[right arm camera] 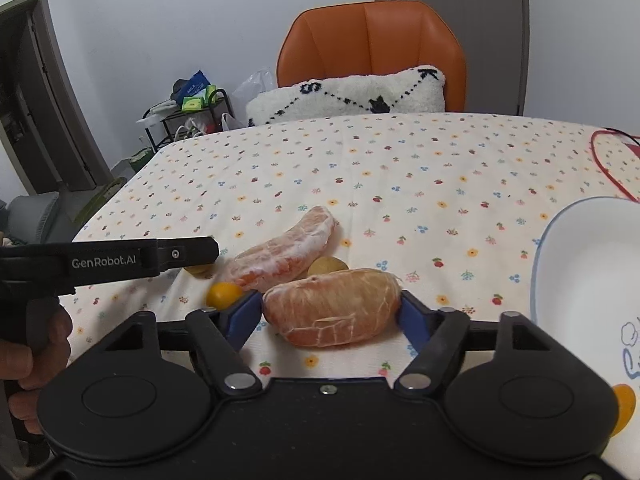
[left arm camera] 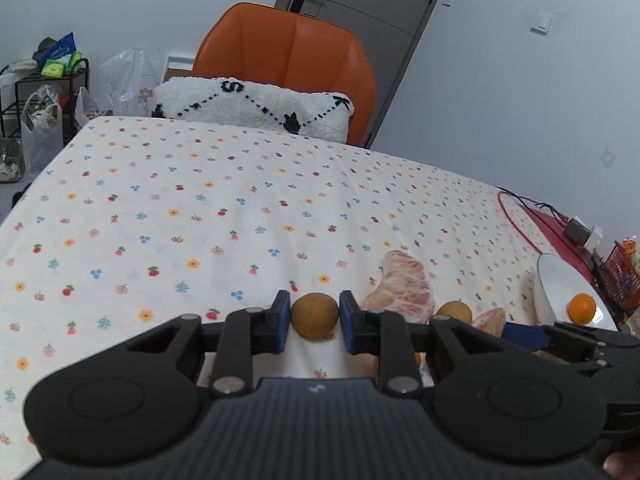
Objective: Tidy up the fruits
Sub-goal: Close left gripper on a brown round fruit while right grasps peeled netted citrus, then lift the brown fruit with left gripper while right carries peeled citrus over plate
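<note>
Blue pads of the right claw (right arm camera: pixel 331 312) are seen pressed on either end of a peeled segment (right arm camera: pixel 334 308) lying on the desk (right arm camera: pixel 400 168). The left claw (left arm camera: pixel 315 316) is seen closed on a brown fruit (left arm camera: pixel 314 315). Behind lie a second segment (right arm camera: pixel 286 250), another brown fruit (right arm camera: pixel 327 267), a kumquat (right arm camera: pixel 223 294). Right: white bowl (right arm camera: pixel 580 280) holding an orange (left arm camera: pixel 582 308).

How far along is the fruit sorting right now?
Done: one small orange fruit sits in the white bowl. In hand: the left gripper brackets a brown round fruit; the right gripper closes around a peeled citrus segment. Left on the cloth: a second peeled segment, another brown fruit, a small yellow-orange fruit.
</note>
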